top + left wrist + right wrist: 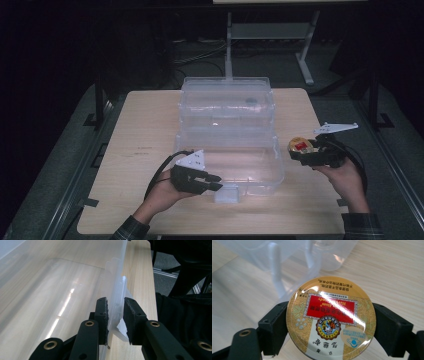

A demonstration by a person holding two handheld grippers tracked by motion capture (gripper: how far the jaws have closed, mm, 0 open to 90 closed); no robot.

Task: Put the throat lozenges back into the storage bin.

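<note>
A clear plastic box (276, 165) stands in the middle of the wooden table, its lid (227, 100) raised behind it. My left gripper (215, 182) is at the box's front left. In the left gripper view its jaws (115, 312) are closed on the thin front wall (117, 287) beside the latch tab. My right gripper (300, 150) hovers just right of the box, above the table. It is shut on a round gold tin (330, 315) with a red label, pads (274, 327) pressing its two sides. The tin (301, 146) lies flat, lid upward.
The box's latch tab (227, 194) juts toward the table's front edge. A small dark round mark (251, 100) shows on the raised lid. Bare tabletop (145, 125) lies left of the box. A metal stand (229, 45) and a desk leg (305, 60) rise behind the table.
</note>
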